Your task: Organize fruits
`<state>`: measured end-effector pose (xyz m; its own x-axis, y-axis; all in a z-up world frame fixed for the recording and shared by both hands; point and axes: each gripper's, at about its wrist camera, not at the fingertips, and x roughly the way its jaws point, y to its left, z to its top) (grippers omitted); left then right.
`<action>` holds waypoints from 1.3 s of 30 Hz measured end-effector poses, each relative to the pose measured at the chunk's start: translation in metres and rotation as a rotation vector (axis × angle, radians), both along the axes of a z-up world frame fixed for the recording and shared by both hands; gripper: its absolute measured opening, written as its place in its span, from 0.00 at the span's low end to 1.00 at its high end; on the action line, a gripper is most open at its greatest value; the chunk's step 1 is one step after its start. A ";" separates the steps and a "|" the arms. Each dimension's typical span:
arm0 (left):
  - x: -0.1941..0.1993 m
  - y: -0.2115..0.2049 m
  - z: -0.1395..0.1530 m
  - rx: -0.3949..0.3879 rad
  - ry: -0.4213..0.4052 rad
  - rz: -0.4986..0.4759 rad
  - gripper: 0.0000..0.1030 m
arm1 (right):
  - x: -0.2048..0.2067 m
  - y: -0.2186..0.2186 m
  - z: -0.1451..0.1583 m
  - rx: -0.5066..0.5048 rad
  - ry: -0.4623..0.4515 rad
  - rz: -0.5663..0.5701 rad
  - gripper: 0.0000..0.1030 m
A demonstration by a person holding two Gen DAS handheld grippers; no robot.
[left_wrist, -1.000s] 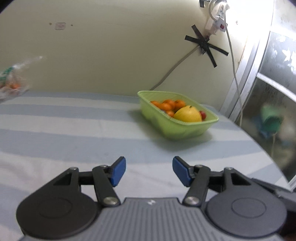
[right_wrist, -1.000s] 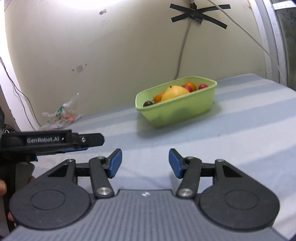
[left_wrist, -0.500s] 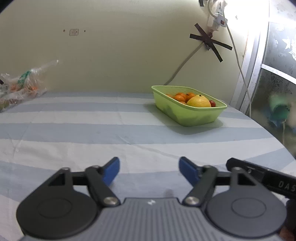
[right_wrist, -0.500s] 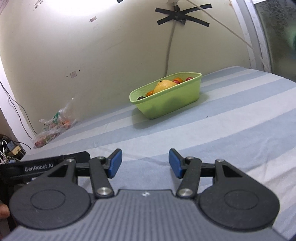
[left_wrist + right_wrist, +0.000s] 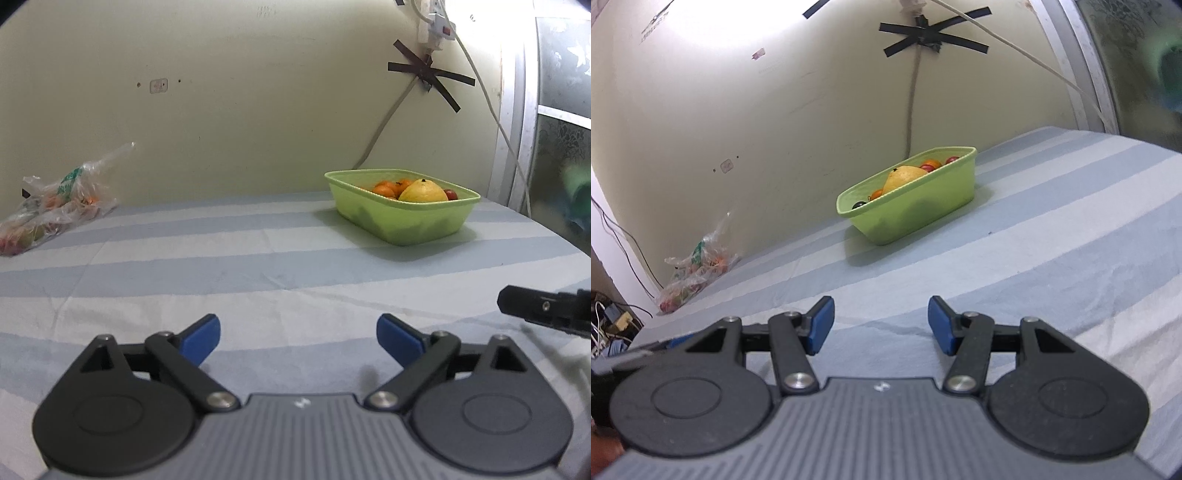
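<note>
The left gripper (image 5: 298,338) has just been opening its jaws; they stand spread wide with nothing between them. The right gripper (image 5: 881,325) hangs released too, jaws apart and empty. The green tub (image 5: 424,225) of fruit sits well ahead on the striped worktop (image 5: 221,266), near the wall, nothing between. A clear plastic bag (image 5: 51,206) of fruit lies far left by the wall.
</note>
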<state>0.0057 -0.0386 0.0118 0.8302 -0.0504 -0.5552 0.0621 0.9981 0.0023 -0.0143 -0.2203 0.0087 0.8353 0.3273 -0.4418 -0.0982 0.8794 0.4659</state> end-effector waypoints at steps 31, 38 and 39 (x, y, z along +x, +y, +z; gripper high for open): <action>0.008 0.005 -0.006 -0.008 0.071 0.049 1.00 | 0.002 -0.011 -0.003 0.069 0.034 -0.022 0.62; 0.007 0.003 -0.006 0.005 0.067 0.065 1.00 | 0.003 -0.011 -0.003 0.071 0.036 -0.021 0.62; 0.007 0.003 -0.006 0.009 0.065 0.065 1.00 | 0.003 -0.012 -0.003 0.072 0.037 -0.020 0.62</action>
